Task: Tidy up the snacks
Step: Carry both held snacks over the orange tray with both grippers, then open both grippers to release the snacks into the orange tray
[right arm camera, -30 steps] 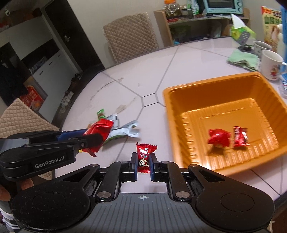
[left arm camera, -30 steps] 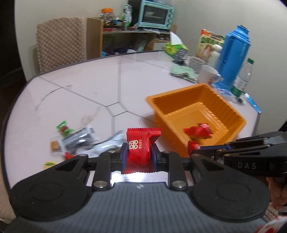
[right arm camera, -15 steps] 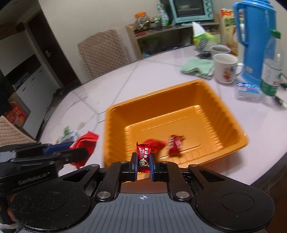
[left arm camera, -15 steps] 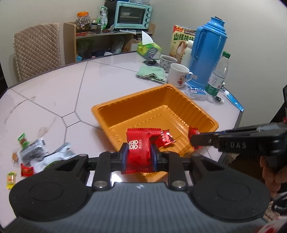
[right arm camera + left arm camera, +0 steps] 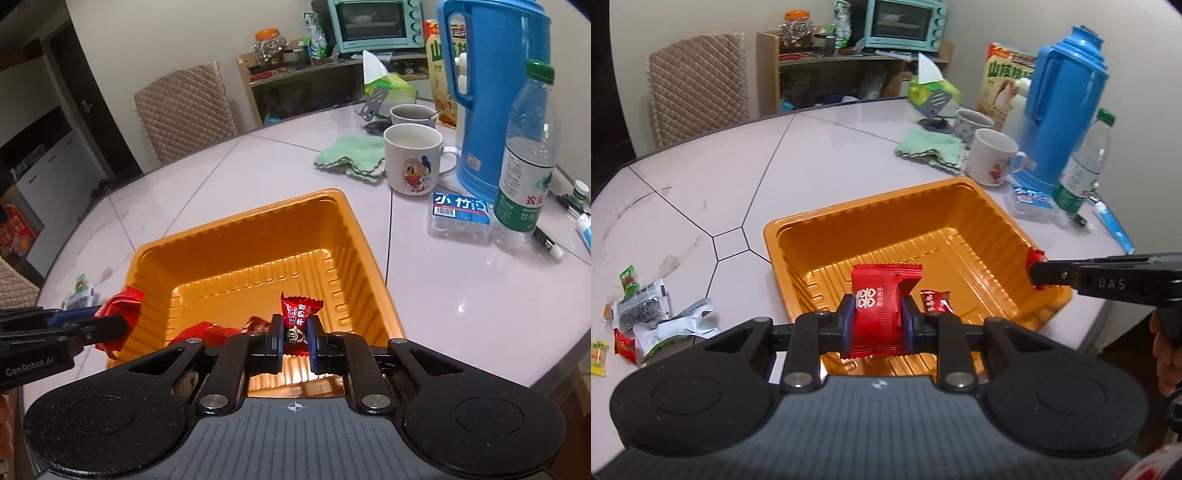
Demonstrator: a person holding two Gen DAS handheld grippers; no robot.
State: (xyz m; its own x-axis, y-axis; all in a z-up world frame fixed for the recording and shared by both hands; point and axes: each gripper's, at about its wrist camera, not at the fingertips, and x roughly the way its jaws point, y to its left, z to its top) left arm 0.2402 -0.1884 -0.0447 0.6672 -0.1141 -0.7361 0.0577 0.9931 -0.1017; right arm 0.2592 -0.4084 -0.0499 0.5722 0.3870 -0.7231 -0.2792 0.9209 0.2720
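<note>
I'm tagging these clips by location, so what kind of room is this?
Most likely a home dining area: a round tiled table with mugs, a blue thermos, and a toaster oven on a shelf behind.

A: What does the right gripper (image 5: 296, 338) hold?
B: A small red candy (image 5: 297, 316), pinched upright over the near part of the orange tray (image 5: 236, 236).
A: And at the left?
B: The left gripper (image 5: 110, 325) clamps a red packet (image 5: 120, 314) beside the tray's left wall. Two red sweets (image 5: 210, 329) lie inside.
</note>
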